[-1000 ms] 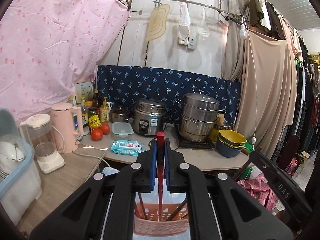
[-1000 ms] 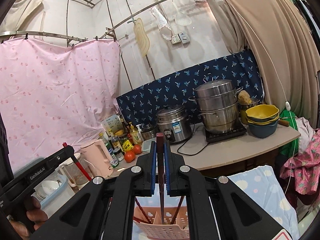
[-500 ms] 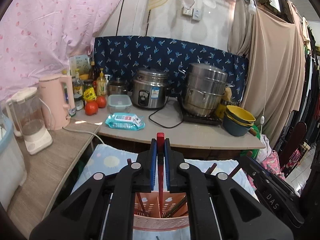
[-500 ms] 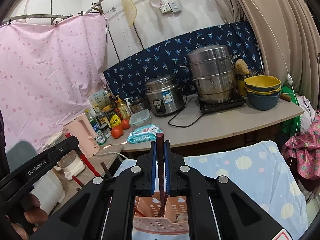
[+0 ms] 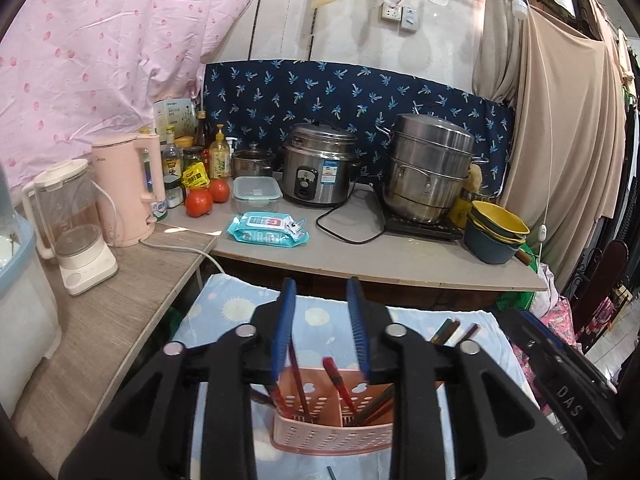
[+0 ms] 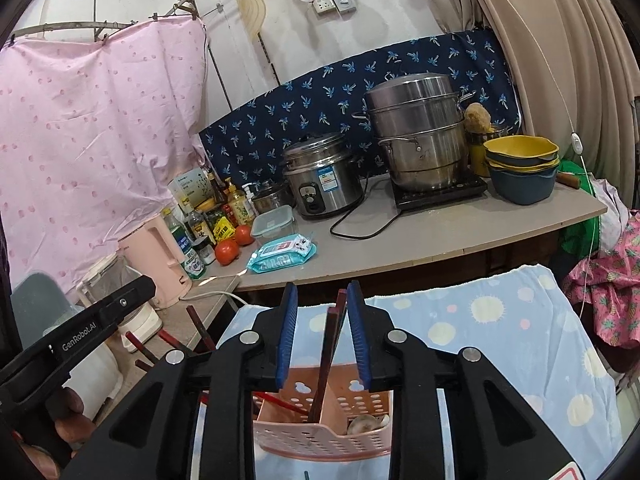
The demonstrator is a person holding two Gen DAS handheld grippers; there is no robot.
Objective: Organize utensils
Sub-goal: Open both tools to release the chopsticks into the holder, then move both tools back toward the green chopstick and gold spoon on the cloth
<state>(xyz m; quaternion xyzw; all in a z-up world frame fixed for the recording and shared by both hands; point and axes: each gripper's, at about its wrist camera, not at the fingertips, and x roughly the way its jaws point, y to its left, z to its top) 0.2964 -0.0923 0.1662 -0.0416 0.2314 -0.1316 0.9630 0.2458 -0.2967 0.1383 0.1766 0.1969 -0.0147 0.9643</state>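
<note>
The pink perforated utensil basket [image 5: 328, 436] sits on the pale blue dotted cloth [image 5: 224, 308], low in front of both grippers, red and dark chopsticks [image 5: 335, 376] leaning in its compartments. The right wrist view shows a rounded pale thing, too unclear to name, in the near right compartment; the left view hides it. The left gripper [image 5: 322, 304] has just been opening, pads part spread, touching nothing. The right gripper [image 6: 322, 304] has just been opening too; dark chopsticks [image 6: 334, 328] stand loose between its pads, tips down in the basket. Behind: rice cooker [image 5: 318, 172] on the counter [image 5: 400, 260].
</note>
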